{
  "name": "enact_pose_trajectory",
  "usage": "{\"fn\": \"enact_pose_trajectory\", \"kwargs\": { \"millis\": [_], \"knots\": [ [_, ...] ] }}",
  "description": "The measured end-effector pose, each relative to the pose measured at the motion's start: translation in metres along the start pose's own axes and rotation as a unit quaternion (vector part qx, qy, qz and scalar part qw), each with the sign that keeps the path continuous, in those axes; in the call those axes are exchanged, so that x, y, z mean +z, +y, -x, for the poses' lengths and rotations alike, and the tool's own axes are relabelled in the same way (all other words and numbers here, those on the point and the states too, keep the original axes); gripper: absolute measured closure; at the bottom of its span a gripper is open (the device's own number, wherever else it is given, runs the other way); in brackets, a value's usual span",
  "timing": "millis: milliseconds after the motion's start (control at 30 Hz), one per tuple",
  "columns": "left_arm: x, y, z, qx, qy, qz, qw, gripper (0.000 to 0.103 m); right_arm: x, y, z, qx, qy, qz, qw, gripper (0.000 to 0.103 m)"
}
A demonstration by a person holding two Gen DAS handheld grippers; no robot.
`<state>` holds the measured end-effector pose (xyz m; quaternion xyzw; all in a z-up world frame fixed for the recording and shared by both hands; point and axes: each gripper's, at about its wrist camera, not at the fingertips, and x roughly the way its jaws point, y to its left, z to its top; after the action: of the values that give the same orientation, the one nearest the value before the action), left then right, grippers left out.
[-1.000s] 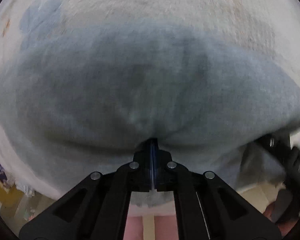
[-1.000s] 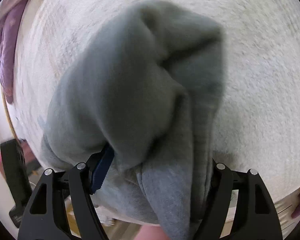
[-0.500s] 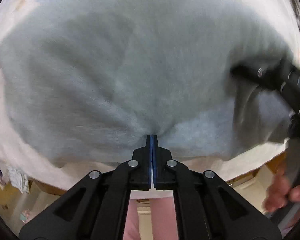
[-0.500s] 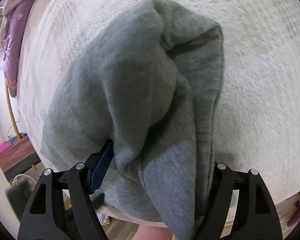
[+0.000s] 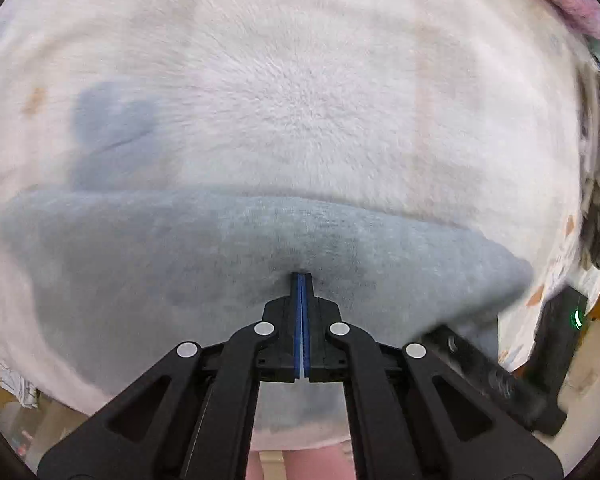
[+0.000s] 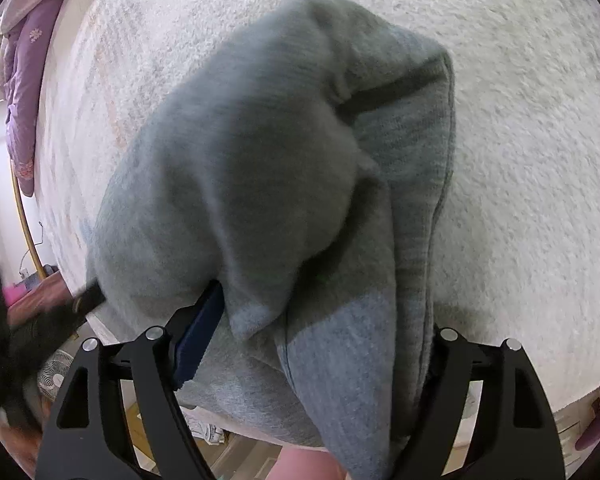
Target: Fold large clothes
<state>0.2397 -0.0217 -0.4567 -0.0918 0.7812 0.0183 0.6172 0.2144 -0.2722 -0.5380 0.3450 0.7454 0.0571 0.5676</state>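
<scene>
L claw (image 5: 301, 280) pressed together, tips pinching a fold of the grey garment (image 5: 228, 264), which lies across the white fluffy blanket (image 5: 308, 112) from 9 to 3 o'clock. R claw (image 6: 320, 344) spread wide, jaws have just been opening; bunched grey cloth fills the gap between them, heaped up toward 12 o'clock. Purple cloth (image 6: 24, 92) at 10 o'clock, well apart.
</scene>
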Motion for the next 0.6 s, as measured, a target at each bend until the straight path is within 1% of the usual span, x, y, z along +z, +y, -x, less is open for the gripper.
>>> {"fn": "enact_pose_trajectory", "kwargs": {
  "millis": [33, 67, 100, 133, 167, 200, 233, 267, 300, 333, 367, 400, 433, 467, 500, 533, 567, 600],
  "knots": [
    [0.004, -0.001, -0.007, 0.001, 0.000, -0.016, 0.9999, 0.100, 0.002, 0.004, -0.003, 0.006, -0.004, -0.002, 1.000, 0.021],
    [0.008, 0.001, -0.009, -0.008, 0.007, -0.025, 0.9996, 0.100, 0.000, 0.005, -0.006, 0.011, -0.007, -0.003, 1.000, 0.016],
    [0.011, 0.011, -0.009, -0.031, 0.027, -0.007, 0.9991, 0.100, 0.001, 0.005, -0.007, 0.015, -0.010, -0.005, 1.000, 0.013],
    [0.009, 0.020, -0.007, -0.055, 0.042, 0.012, 0.9975, 0.100, 0.001, 0.007, -0.007, 0.011, -0.012, -0.005, 1.000, 0.013],
    [0.013, 0.027, -0.003, -0.066, 0.050, 0.025, 0.9962, 0.100, 0.001, 0.009, -0.007, 0.004, -0.013, -0.004, 1.000, 0.013],
    [0.005, 0.031, 0.006, -0.068, 0.058, 0.037, 0.9953, 0.101, 0.002, 0.011, -0.007, -0.006, -0.013, -0.003, 1.000, 0.013],
    [-0.007, 0.027, 0.011, -0.057, 0.059, 0.025, 0.9963, 0.101, 0.003, 0.013, -0.007, -0.013, -0.011, -0.002, 1.000, 0.013],
    [-0.017, 0.024, 0.007, -0.046, 0.058, 0.009, 0.9972, 0.101, 0.005, 0.013, -0.007, -0.014, -0.010, -0.002, 1.000, 0.013],
    [-0.031, 0.024, -0.007, -0.035, 0.051, -0.005, 0.9981, 0.100, 0.008, 0.012, -0.008, -0.012, -0.008, -0.002, 1.000, 0.011],
    [-0.042, 0.028, -0.021, -0.036, 0.034, -0.009, 0.9987, 0.099, 0.009, 0.012, -0.008, -0.011, -0.005, 0.005, 1.000, 0.011],
    [-0.049, 0.035, -0.023, -0.043, 0.023, 0.006, 0.9988, 0.099, 0.010, 0.014, -0.009, -0.016, -0.004, 0.016, 1.000, 0.010],
    [-0.053, 0.039, -0.020, -0.048, 0.024, 0.025, 0.9982, 0.100, 0.011, 0.013, -0.010, -0.017, -0.005, 0.018, 1.000, 0.010],
    [-0.067, 0.040, -0.011, -0.044, 0.021, 0.037, 0.9981, 0.101, 0.011, 0.013, -0.009, -0.017, -0.005, 0.014, 1.000, 0.010],
    [-0.091, 0.042, -0.013, -0.039, 0.032, 0.037, 0.9980, 0.101, 0.013, 0.013, -0.007, -0.016, -0.002, 0.013, 1.000, 0.011],
    [-0.119, 0.049, -0.020, -0.035, 0.054, 0.041, 0.9971, 0.101, 0.014, 0.011, -0.006, -0.012, 0.000, 0.012, 1.000, 0.011],
    [-0.142, 0.053, -0.030, -0.045, 0.060, 0.046, 0.9961, 0.101, 0.016, 0.009, -0.006, -0.007, 0.004, 0.012, 1.000, 0.011],
    [-0.167, 0.058, -0.039, -0.049, 0.037, 0.040, 0.9974, 0.100, 0.017, 0.009, -0.006, -0.005, 0.007, 0.017, 1.000, 0.011],
    [-0.182, 0.061, -0.044, -0.050, 0.004, 0.032, 0.9982, 0.100, 0.019, 0.010, -0.007, -0.005, 0.011, 0.026, 1.000, 0.011]
  ]
}}
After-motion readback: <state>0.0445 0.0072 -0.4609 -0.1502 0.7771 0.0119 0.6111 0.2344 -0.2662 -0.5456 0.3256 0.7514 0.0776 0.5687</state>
